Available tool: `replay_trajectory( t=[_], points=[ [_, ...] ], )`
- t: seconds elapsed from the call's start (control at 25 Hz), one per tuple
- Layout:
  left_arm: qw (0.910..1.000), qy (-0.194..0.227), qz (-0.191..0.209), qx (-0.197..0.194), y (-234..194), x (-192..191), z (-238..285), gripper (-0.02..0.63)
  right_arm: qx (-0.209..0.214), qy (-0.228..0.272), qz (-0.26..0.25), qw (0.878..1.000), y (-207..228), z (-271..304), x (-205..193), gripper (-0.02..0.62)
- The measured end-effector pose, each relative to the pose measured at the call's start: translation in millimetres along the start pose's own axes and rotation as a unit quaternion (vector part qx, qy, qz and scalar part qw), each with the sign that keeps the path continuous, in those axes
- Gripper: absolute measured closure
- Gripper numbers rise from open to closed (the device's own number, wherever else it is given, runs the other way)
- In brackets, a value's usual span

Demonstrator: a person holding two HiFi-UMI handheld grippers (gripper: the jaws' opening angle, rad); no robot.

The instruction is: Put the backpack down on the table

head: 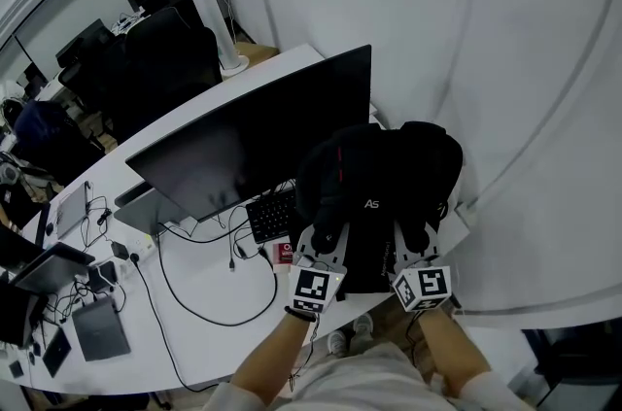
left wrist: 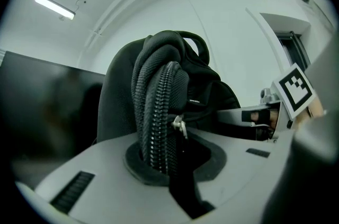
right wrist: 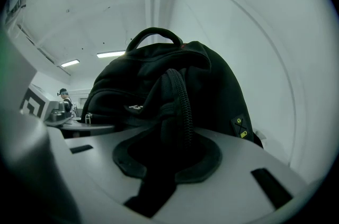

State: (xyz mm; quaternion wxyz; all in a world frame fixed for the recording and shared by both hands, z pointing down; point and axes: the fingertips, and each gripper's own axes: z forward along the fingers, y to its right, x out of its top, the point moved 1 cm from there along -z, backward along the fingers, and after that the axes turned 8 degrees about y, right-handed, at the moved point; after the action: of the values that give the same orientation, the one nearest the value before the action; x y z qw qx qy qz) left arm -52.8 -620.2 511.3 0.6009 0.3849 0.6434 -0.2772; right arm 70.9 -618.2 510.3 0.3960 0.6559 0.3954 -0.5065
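Note:
A black backpack [head: 389,171] stands upright at the right end of the white desk [head: 199,288], between the monitor and the wall. Its base is hidden, so I cannot tell whether it rests on the desk. My left gripper [head: 326,229] holds its near left side. In the left gripper view a zippered fold [left wrist: 161,112] is pinched between the jaws of this gripper [left wrist: 169,159]. My right gripper [head: 413,234] is at the near right side. In its own view the jaws [right wrist: 164,157] stand apart, with a zippered fold [right wrist: 183,106] lying loosely between them.
A large dark monitor [head: 262,132] stands just left of the backpack, with a keyboard [head: 272,215] and cables in front of it. Small devices lie at the desk's left end [head: 87,322]. The curved white wall [head: 525,108] is close on the right. Office chairs stand behind the desk [head: 165,59].

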Motion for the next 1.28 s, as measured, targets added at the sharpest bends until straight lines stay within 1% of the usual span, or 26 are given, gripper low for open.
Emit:
replay_trajectory(
  t=[0.16,0.4,0.72,0.84,1.0,1.28],
  points=[
    [1.0000,0.000,0.001,-0.003,5.9,0.1,-13.4,0.563,0.003,0.000,0.000,1.000,-7.4,-12.7,0.0,0.514],
    [0.9999,-0.007,0.005,-0.008,14.8,0.4,-29.9,0.559,-0.005,-0.006,-0.004,1.000,-17.3,-31.9,0.7,0.514],
    [0.9989,-0.014,0.030,-0.035,26.4,1.0,-55.7,0.548,-0.014,-0.007,-0.019,1.000,-33.9,-60.1,0.8,0.514],
    [0.9987,-0.010,0.031,-0.039,29.9,0.2,-62.9,0.545,-0.017,-0.004,-0.021,1.000,-38.6,-69.3,0.0,0.514],
    [0.9985,-0.015,0.028,-0.045,35.1,-0.5,-71.3,0.545,-0.021,-0.010,-0.027,0.999,-43.5,-80.1,-0.3,0.514],
    [0.9972,-0.018,0.039,-0.060,40.5,-2.2,-81.0,0.531,-0.017,-0.016,-0.031,0.999,-48.4,-92.4,-1.9,0.512]
  ],
)
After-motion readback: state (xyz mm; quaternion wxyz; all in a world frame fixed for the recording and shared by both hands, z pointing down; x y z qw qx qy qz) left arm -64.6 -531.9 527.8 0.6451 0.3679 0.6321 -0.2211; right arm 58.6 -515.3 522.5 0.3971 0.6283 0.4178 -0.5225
